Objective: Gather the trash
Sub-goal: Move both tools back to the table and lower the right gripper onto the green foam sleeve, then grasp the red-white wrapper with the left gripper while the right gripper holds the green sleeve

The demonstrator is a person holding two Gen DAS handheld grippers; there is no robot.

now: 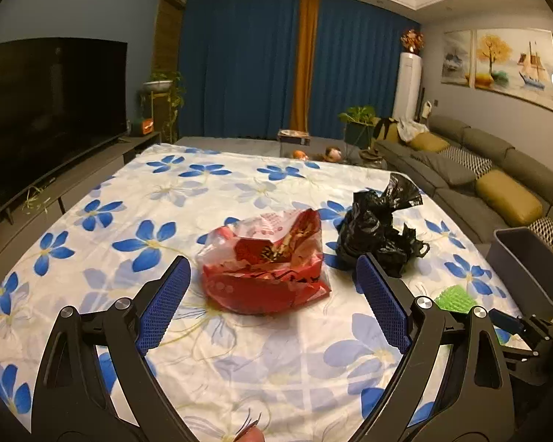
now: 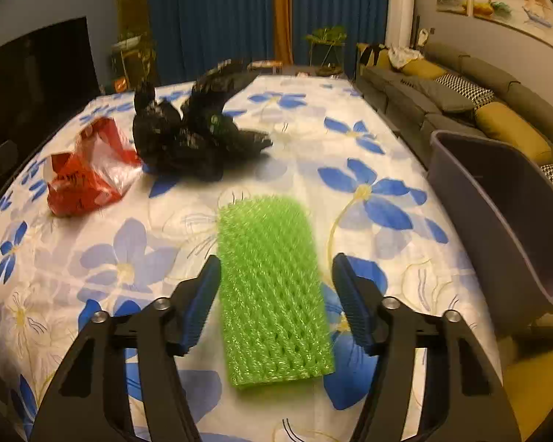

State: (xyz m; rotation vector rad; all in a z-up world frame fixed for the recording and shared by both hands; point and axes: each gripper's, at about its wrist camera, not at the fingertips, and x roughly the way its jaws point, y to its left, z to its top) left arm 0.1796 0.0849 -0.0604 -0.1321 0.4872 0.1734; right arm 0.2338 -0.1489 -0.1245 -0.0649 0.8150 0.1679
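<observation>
A crumpled red and clear plastic bag (image 1: 265, 261) (image 2: 88, 173) lies on the flowered tablecloth (image 1: 103, 287). My left gripper (image 1: 272, 259) is open, its blue pads spread wide on either side of the bag's near end without touching it. A crumpled black plastic bag (image 1: 376, 232) (image 2: 191, 136) lies just right of the red one. A green foam fruit net (image 2: 272, 287) (image 1: 455, 296) lies flat near the table's right edge. My right gripper (image 2: 276, 258) straddles it, jaws partly apart; the left pad is at the net's edge and the right pad stands clear.
A grey plastic bin (image 2: 497, 202) (image 1: 523, 258) stands off the table's right side, beside a grey sofa (image 1: 479, 169) with yellow cushions. A dark television (image 1: 48, 103) on a low cabinet runs along the left. Blue curtains hang at the back.
</observation>
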